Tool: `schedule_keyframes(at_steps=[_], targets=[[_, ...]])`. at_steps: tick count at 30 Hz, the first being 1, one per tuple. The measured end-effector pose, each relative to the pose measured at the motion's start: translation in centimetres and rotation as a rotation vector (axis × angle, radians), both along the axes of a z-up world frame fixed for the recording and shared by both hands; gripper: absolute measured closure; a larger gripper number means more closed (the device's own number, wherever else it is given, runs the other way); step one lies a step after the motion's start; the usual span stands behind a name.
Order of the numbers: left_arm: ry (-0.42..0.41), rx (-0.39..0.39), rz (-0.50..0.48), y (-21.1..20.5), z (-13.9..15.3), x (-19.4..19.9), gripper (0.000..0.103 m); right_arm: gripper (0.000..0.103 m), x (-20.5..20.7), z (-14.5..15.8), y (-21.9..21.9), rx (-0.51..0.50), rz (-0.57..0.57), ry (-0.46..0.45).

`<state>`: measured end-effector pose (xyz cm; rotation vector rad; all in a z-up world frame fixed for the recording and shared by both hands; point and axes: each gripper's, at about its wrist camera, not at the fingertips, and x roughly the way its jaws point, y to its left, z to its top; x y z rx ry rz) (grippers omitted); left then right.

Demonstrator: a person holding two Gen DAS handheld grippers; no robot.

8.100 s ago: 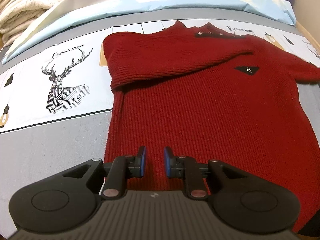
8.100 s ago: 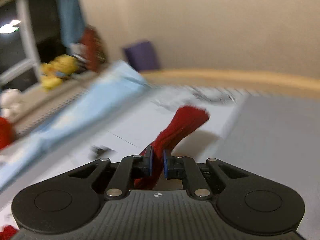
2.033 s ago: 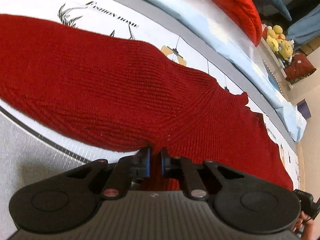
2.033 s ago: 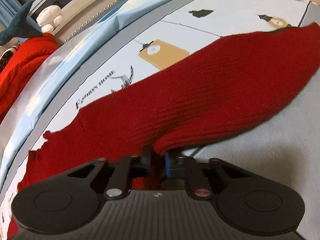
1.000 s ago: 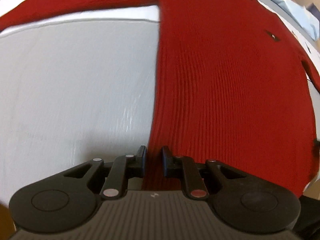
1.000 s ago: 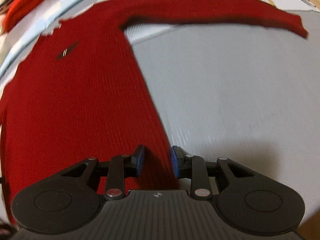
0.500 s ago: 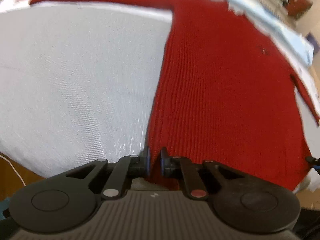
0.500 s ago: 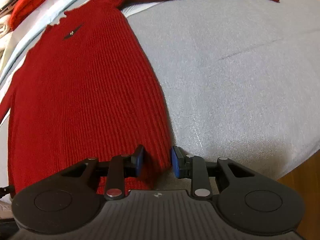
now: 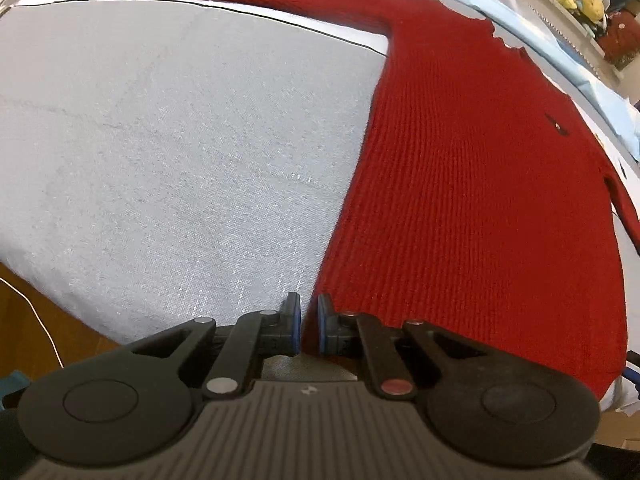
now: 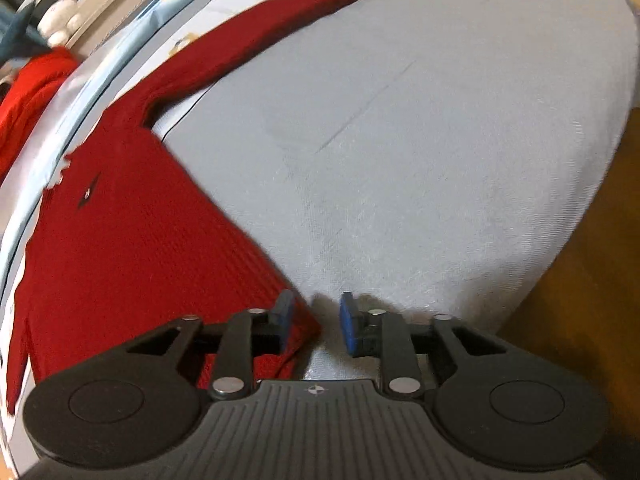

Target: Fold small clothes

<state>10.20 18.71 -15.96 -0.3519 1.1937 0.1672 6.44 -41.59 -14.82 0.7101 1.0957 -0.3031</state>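
Your left gripper (image 9: pixel 308 326) has its jaws pressed together on the near left hem corner of the dark red ribbed knit sweater (image 9: pixel 472 184); a sliver of red shows between the blue pads. Your right gripper (image 10: pixel 316 322) is opening: its jaws are spread, and the near right hem corner lies against the left pad only, with nothing pinched.

A couple of seconds ago both grippers held the knit lifted and bunched. Now the sweater lies flat and face up on the pale grey bedspread (image 9: pixel 172 152), hem near you, collar far, and both sleeves stretched outward along the far printed strip. So the spreading looks finished, and folding can begin once the left lets go too.

Mind the edges. The hem sits close to the near edge of the bed, with brown wooden floor (image 10: pixel 580 280) showing beyond it on both sides, so a pull towards you could drag the knit off. Wide bare bedspread lies left and right of the body, with room to swing each sleeve inward.
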Motion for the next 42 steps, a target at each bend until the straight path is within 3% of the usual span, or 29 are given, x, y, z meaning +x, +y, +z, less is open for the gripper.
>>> schedule_keyframes(at_steps=[8,17,19,21,24,28,29,30,33,37,42], targets=[[0.008,-0.01,0.024,-0.1,-0.7,1.1,0.091,0.067,1.9,-0.8,1.9,-0.085,0.082,0.029],[0.009,-0.064,0.059,0.8,-0.5,0.5,0.09,0.068,1.4,-0.6,1.1,-0.045,0.065,0.0],[0.009,-0.078,0.052,0.7,-0.5,0.5,0.087,0.068,1.5,-0.6,1.2,-0.036,0.075,-0.004],[0.015,-0.075,0.039,0.4,-0.7,0.6,0.076,0.068,1.2,-0.5,1.3,-0.028,0.092,-0.003],[0.015,-0.068,0.019,-0.1,-0.8,0.6,0.074,0.068,0.7,-0.3,1.5,-0.02,0.11,-0.001],[0.012,-0.052,-0.038,-1.0,-0.8,0.7,0.08,0.068,1.1,-0.5,1.6,-0.019,0.111,-0.002],[0.01,-0.038,-0.05,-1.2,-0.8,0.8,0.087,0.073,1.5,-0.6,1.8,-0.023,0.113,-0.002],[0.004,-0.027,-0.057,-1.3,-0.8,0.7,0.091,0.087,1.5,-0.6,1.8,-0.022,0.118,-0.004],[-0.016,-0.01,-0.052,-1.4,-0.2,0.6,0.094,0.097,1.1,0.1,1.6,-0.032,0.117,-0.041],[-0.017,-0.012,-0.044,-1.3,1.0,0.1,0.095,0.098,-0.3,2.7,0.1,-0.07,0.012,-0.121],[0.02,-0.026,-0.037,-1.2,0.2,0.4,0.092,0.096,0.0,2.0,0.9,-0.112,0.085,-0.038]])
